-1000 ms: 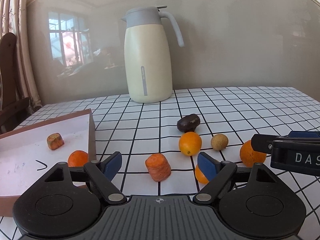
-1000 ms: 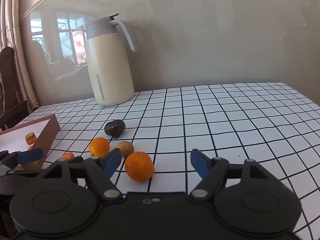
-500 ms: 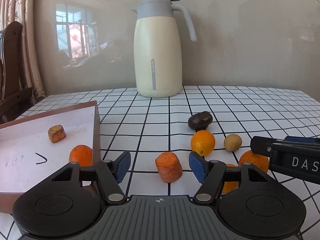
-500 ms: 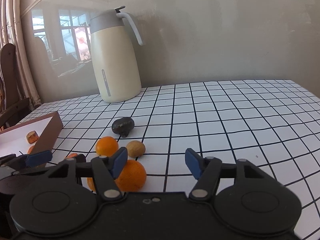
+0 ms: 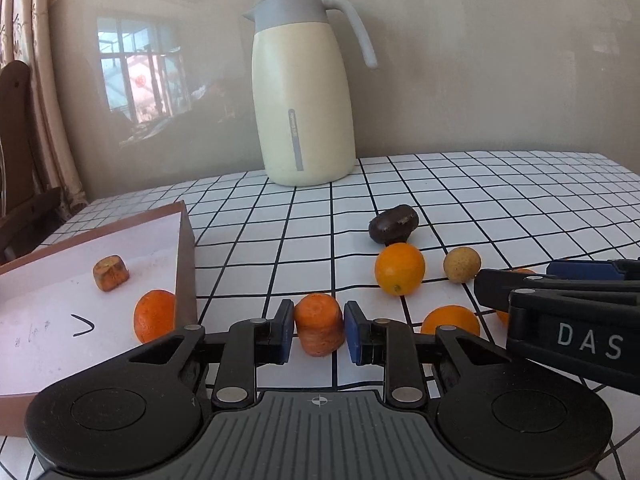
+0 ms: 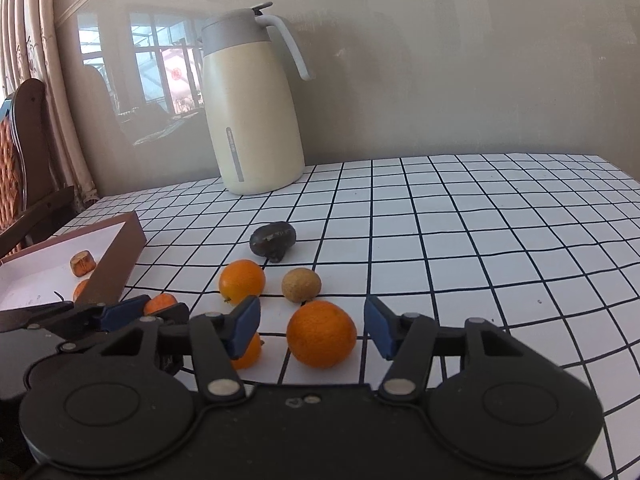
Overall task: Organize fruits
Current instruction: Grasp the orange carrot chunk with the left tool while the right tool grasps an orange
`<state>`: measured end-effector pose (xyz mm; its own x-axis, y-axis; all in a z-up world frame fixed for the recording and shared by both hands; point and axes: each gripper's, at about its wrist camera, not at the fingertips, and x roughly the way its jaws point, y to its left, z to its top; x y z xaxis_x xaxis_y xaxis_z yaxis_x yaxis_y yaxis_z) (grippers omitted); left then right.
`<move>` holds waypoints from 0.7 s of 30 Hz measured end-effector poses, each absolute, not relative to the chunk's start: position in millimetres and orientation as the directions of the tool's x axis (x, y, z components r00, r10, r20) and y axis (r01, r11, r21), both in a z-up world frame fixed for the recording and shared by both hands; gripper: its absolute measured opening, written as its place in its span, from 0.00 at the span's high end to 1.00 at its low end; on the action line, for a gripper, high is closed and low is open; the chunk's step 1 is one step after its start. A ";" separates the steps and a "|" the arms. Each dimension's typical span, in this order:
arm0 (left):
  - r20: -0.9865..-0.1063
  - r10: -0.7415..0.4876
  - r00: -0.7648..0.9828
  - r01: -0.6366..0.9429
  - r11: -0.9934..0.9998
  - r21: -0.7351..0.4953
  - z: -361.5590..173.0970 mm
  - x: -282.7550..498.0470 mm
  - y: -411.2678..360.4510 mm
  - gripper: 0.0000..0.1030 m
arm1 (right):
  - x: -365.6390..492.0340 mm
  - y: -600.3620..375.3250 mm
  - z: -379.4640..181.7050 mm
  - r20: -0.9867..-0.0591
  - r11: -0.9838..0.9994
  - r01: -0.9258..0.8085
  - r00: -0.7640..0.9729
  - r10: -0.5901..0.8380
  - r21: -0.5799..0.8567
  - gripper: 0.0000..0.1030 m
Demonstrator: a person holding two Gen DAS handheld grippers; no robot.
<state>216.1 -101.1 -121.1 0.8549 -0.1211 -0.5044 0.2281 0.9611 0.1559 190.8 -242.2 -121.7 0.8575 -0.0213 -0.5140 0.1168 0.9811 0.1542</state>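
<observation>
My left gripper (image 5: pixel 319 333) is shut on an orange carrot chunk (image 5: pixel 319 324) that stands on the checked tablecloth, both blue pads pressing its sides. The jaws of my right gripper (image 6: pixel 312 322) are closing around a large orange (image 6: pixel 321 334), with small gaps still showing at each pad. Loose on the cloth lie another orange (image 5: pixel 399 268), a small brown fruit (image 5: pixel 461 265), a dark fruit (image 5: pixel 393 223) and an orange (image 5: pixel 450 320) half hidden behind my left gripper's finger. The brown tray (image 5: pixel 186 248) at left holds a carrot piece (image 5: pixel 111 273) and an orange (image 5: pixel 154 314).
A tall cream thermos jug (image 5: pixel 302 92) stands at the back by the wall. A wooden chair (image 6: pixel 24 160) and a curtain are off the table's left edge. The right gripper's fingers (image 5: pixel 520 286) reach in from the right, close to the left gripper.
My left jaws have closed from wide apart onto the carrot chunk. My right jaws have narrowed, and the large orange now sits between them instead of off to the left.
</observation>
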 end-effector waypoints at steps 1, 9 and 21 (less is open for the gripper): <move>-0.507 -0.123 0.853 0.227 0.963 0.148 -121.0 217.0 -100.2 0.74 | 190.9 -242.9 -122.5 -0.517 0.980 0.124 0.856 -0.027 0.154 0.52; -0.522 -0.126 0.844 0.233 0.962 0.144 -122.4 215.2 -99.0 0.74 | 192.7 -245.8 -127.7 -0.544 0.975 0.130 0.839 -0.012 0.179 0.62; -0.516 -0.132 0.846 0.241 0.959 0.149 -121.1 210.5 -99.4 0.74 | 188.6 -240.7 -126.3 -0.548 0.976 0.131 0.836 -0.016 0.171 0.72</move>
